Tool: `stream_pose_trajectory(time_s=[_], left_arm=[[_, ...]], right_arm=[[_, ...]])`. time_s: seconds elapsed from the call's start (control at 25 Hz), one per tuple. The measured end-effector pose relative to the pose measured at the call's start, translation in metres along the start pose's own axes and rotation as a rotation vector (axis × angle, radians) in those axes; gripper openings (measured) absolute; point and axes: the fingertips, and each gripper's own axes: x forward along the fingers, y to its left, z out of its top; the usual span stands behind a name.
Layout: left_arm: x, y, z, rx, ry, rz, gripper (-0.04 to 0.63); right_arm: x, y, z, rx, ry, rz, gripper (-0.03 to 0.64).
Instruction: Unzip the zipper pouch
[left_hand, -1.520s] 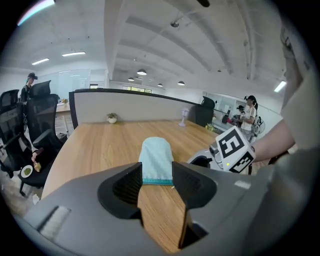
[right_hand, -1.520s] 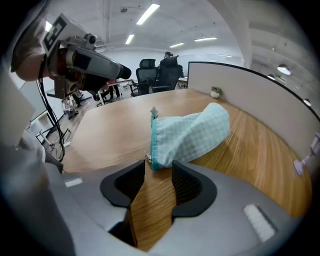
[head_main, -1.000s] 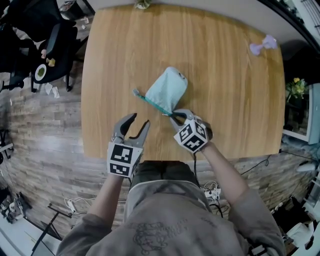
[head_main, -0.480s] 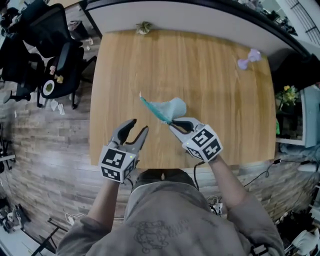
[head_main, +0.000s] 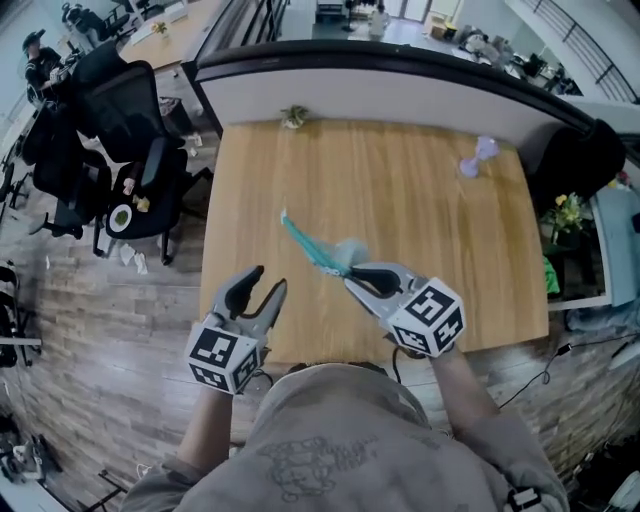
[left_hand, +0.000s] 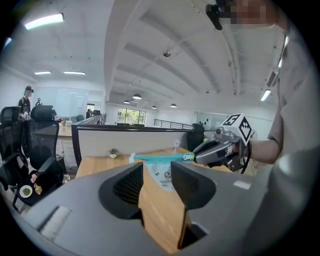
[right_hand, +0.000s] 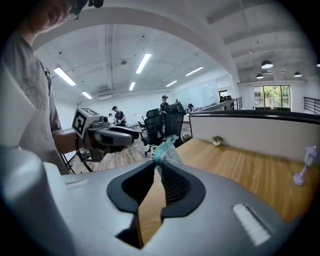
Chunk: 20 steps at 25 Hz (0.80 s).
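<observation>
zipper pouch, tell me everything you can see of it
The zipper pouch is pale mint, soft fabric with small dark print and a darker teal zipper along its top edge. The right claw pinches one end of the zipper, which stretches out level while the body hangs limp below, seemingly lifted off the wooden table.

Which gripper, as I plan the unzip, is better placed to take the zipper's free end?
Left. The left gripper is open and empty, the pouch hanging ahead of its jaws. The right gripper is shut on one end of the zipper, holding the pouch up.
</observation>
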Motion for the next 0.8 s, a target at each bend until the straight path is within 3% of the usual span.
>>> stream_pose_trajectory(time_s=[0.2,0.36,0.52,0.68,0.8], left_arm=[[-0.010,-0.002,0.016,-0.069,-0.062,-0.025,0.169],[-0.008,-0.016,0.025,-0.017,-0.062,-0.077,0.166],[-0.002,-0.044,0.033,0.061,-0.036,-0.219,0.120],[0.001,-0.074,0.043,0.164,-0.015,-0.336,0.121],[0.002,-0.088,0.047,0.165,-0.018,-0.379,0.121]], right_arm=[[-0.007,0.006,0.011,-0.001,-0.037,0.011,0.057],[-0.008,0.013,0.013,-0.019,-0.021,0.027,0.057],[-0.015,0.023,0.024,-0.047,-0.032,0.063,0.057],[-0.030,0.035,0.041,-0.097,-0.048,0.088,0.057],[-0.040,0.045,0.049,-0.152,-0.052,0.107,0.057]])
